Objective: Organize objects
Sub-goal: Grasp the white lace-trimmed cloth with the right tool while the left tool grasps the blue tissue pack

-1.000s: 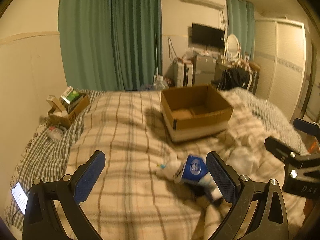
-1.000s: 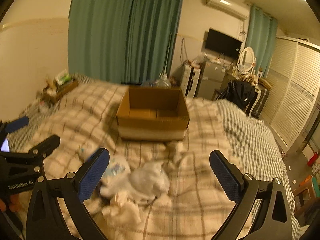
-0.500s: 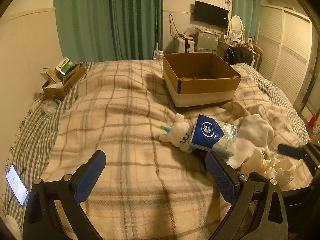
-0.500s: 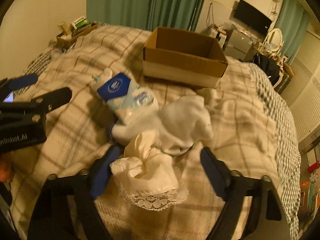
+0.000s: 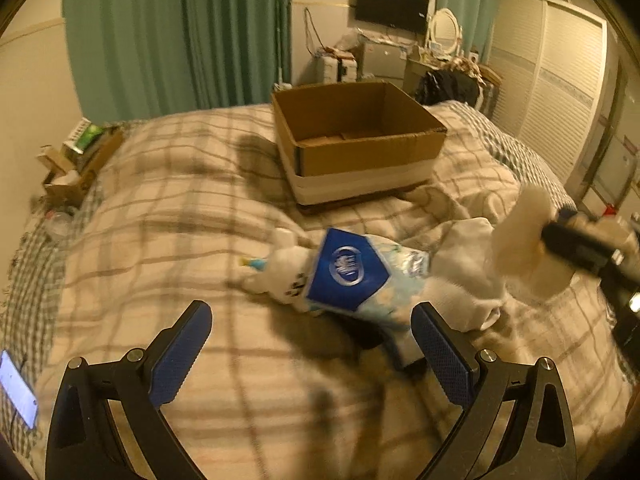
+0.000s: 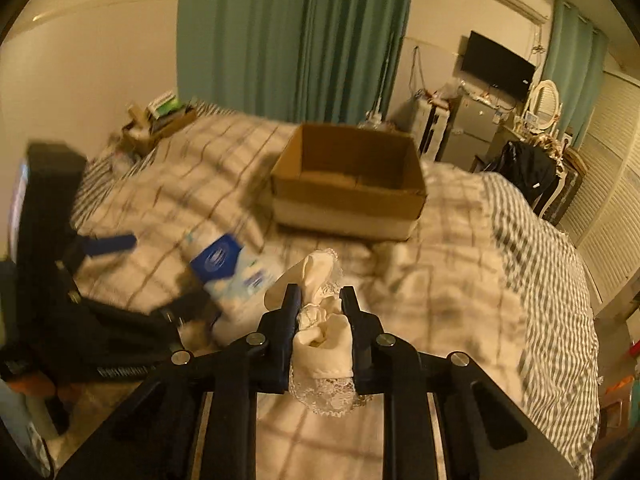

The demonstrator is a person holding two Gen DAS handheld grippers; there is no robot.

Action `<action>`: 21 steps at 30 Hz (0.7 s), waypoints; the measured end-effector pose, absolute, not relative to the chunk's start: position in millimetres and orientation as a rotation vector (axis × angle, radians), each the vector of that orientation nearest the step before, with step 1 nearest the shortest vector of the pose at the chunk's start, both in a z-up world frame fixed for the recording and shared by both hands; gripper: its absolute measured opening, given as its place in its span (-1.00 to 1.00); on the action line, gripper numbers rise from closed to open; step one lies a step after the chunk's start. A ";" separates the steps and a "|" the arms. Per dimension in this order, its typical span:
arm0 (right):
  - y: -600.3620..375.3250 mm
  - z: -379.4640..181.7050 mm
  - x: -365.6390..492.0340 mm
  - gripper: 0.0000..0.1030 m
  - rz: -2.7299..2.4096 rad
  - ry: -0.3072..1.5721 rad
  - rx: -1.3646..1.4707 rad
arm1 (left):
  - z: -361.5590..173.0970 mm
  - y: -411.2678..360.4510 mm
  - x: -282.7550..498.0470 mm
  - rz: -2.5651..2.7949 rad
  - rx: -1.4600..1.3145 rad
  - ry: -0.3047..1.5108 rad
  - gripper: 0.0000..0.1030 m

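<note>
The right gripper [image 6: 319,300] is clenched on a white lace-trimmed cloth [image 6: 324,336]; the bunched fabric fills the narrow gap between its two fingers, with the lace hem hanging below them and a fold sticking up past the tips. Seen from the left wrist, the same cloth [image 5: 524,236] is lifted clear of the bedding, off to the right of the left jaws. The left gripper [image 5: 312,344] is released, its blue-padded fingers spread wide and holding nothing, hovering over the plaid blanket [image 5: 160,240]. Just ahead of its right finger lies a blue tissue pack [image 5: 352,280], resting against a small white plush toy [image 5: 280,268] on its left and white clothing [image 5: 460,268] on its right. Farther ahead of both jaws, an open cardboard box [image 5: 360,140] sits on the bed. Well off to the left, by the wall, a smaller carton of odds and ends [image 5: 80,160] stands, and a lit phone [image 5: 18,392] lies at the bed's near left edge.
</note>
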State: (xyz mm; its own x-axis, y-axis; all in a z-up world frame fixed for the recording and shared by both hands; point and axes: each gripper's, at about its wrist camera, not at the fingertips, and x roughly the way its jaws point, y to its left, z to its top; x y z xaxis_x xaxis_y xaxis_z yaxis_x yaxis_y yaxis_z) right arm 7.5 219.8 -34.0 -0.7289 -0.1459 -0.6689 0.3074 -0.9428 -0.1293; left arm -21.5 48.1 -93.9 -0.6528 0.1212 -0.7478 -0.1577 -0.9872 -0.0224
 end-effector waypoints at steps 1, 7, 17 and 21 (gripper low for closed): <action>221.1 -33.1 4.3 -0.63 -2.699 0.340 1.008 | -97.1 52.1 -26.7 2.711 -1.245 0.071 0.98; 234.3 -42.3 -12.9 -0.64 -2.688 0.278 1.028 | -112.6 69.8 -46.2 2.650 -1.303 0.104 0.98; 243.7 -47.2 -15.9 -0.64 -2.689 0.260 1.046 | -117.7 79.2 -50.5 2.585 -1.314 0.110 0.53; 245.2 -36.8 -10.1 -0.64 -2.694 0.257 1.015 | -98.5 75.3 -41.3 2.623 -1.249 0.104 0.53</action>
State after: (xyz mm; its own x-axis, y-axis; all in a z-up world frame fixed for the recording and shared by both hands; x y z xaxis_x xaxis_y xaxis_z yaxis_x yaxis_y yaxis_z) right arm -10.1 245.2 -36.8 -0.7257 -0.1702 -0.6666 0.2933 -0.9530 -0.0760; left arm -41.3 75.3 -98.5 -0.6084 0.1791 -0.7732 -0.2396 -0.9702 -0.0362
